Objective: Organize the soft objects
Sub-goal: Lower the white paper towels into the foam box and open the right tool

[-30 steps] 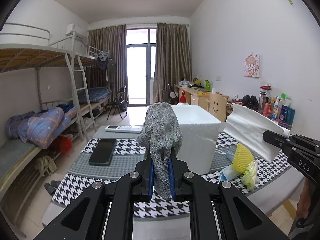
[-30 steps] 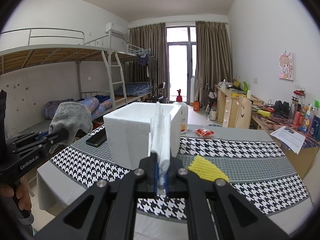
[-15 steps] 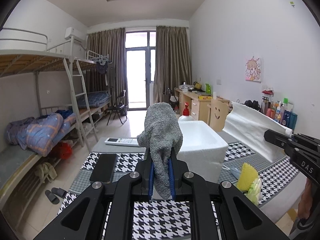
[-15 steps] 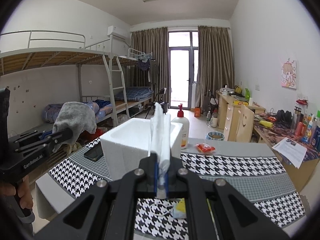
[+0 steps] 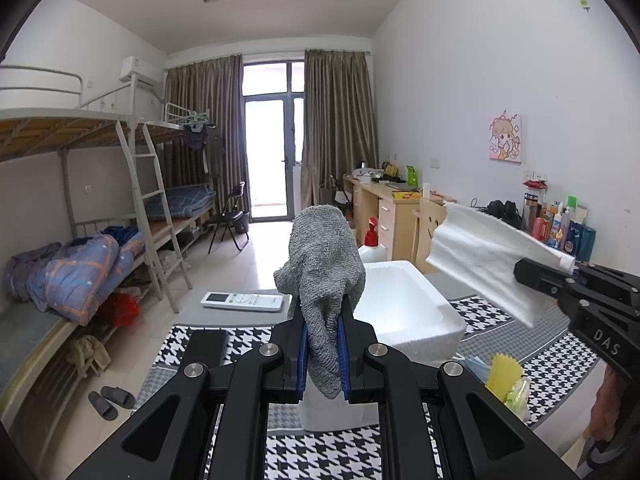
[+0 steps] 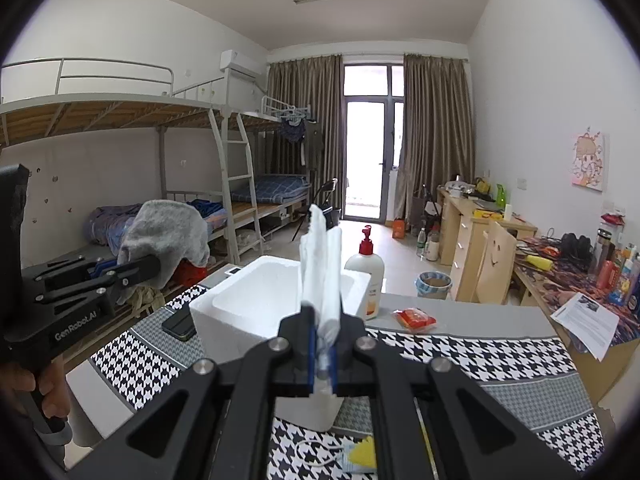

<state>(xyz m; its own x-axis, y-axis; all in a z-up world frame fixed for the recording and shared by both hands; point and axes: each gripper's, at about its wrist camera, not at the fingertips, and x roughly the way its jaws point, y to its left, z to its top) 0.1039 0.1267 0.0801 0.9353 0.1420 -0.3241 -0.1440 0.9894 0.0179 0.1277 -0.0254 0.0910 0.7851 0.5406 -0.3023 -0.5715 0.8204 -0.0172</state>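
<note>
Left gripper (image 5: 323,354): jaws gripping grey cloth (image 5: 322,276).
Right gripper (image 6: 323,354): jaws pinching white sheet (image 6: 322,272).
Foam box (image 6: 256,304): sitting on worktop (image 6: 480,356).

Here's the table (image 6: 480,364), dressed in a black-and-white houndstooth cloth with grey bands. A white foam box (image 6: 256,312) sits open-topped near its middle. A black phone (image 5: 206,350) lies flat beside the box, a white remote (image 5: 246,301) farther back on the grey edge. Behind the box stands a pump bottle (image 6: 366,280), a small red packet (image 6: 414,317) lying near it. At the near edge, a yellow sponge (image 5: 502,374) rests just beside a blue face mask (image 5: 474,366).
</note>
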